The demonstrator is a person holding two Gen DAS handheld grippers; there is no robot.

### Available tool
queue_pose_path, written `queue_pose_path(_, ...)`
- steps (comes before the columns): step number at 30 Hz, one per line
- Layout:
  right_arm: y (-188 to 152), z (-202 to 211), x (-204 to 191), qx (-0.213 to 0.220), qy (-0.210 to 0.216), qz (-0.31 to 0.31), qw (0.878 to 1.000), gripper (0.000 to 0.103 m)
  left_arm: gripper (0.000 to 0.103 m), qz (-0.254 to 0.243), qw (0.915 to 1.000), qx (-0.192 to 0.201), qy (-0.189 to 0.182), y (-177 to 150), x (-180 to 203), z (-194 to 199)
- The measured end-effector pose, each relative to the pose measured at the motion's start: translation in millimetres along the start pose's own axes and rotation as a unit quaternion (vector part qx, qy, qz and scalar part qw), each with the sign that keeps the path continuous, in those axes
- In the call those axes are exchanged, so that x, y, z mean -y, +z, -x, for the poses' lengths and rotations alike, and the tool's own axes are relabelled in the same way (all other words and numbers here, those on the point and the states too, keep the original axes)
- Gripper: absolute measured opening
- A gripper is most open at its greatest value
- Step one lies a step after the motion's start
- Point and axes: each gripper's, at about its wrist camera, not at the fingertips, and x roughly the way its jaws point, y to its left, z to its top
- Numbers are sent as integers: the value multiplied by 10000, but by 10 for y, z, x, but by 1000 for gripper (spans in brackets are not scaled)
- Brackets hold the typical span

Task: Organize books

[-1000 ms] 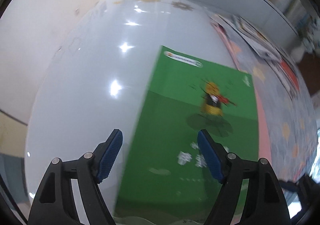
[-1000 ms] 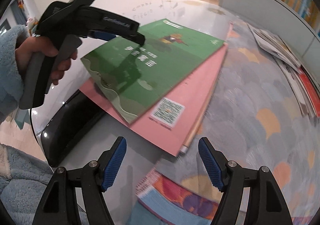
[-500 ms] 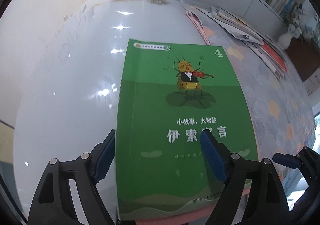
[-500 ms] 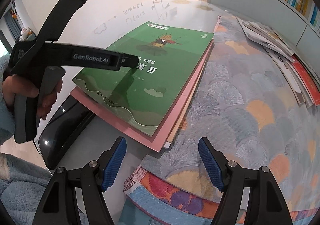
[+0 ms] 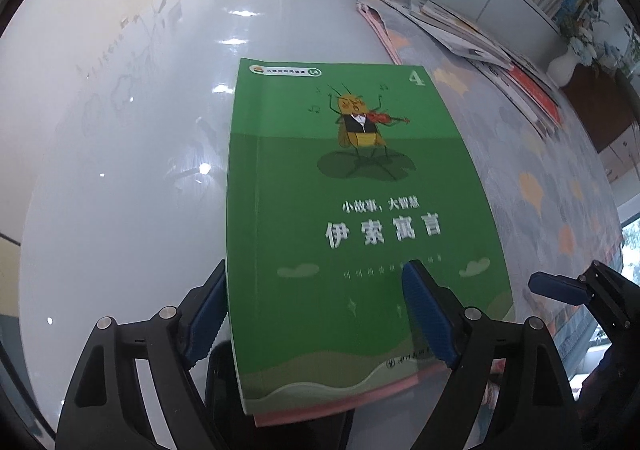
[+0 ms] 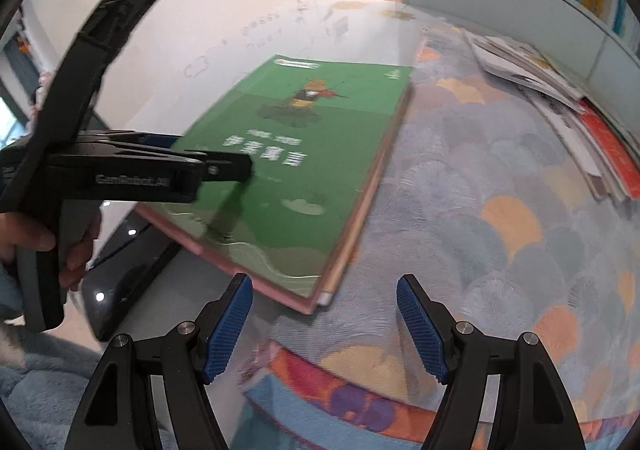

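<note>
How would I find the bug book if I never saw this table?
Look at the shiny white table, near its front edge. A small stack lies there, and the green book is on top, above a pink book. Its cover shows a bug playing a violin.

I see a white vase (image 5: 563, 68) far right of my fingers, a patterned cloth (image 6: 500, 210) beneath them.

A green book (image 5: 352, 218) lies on a pink one (image 5: 340, 404), on a glossy white bench (image 5: 120, 178). The left gripper (image 5: 316, 314) hangs over its near end, jaws wide apart, one pad beside the left edge, the other above the cover. Loose books (image 5: 472, 38) spread at far right. The right gripper's tip (image 5: 560, 288) shows at right.
</note>
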Motion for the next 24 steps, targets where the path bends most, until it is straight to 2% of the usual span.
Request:
queue_pose_path(2,-7,-46,-84,-82,51,201,9998,87,84,51,10000,39,-40,-26,-21,4)
queue_pose_path(6,42,-195,-196,-160,-109,470,9987,87,85,132,9999,-15,-95,-22,-34,-6)
queue_pose_path(9,105,-266,-227,-67,-273,556,9981,87,85,-80,9999,-61,-64,14,2,-11)
queue_pose_path(13,179,-289,-250,132,-245,505,9983,87,86,-83,9999,-87,-89,27,-6,-23)
queue_pose_path(19,248,-324,-306,441,-467,596,9962,88,87,2,9999,-102,-2,74,-3,-39)
queue_pose_path(24,206,-308,-341,271,-268,702,9968,89,86,-6,9998,-108,172,78,18,-5)
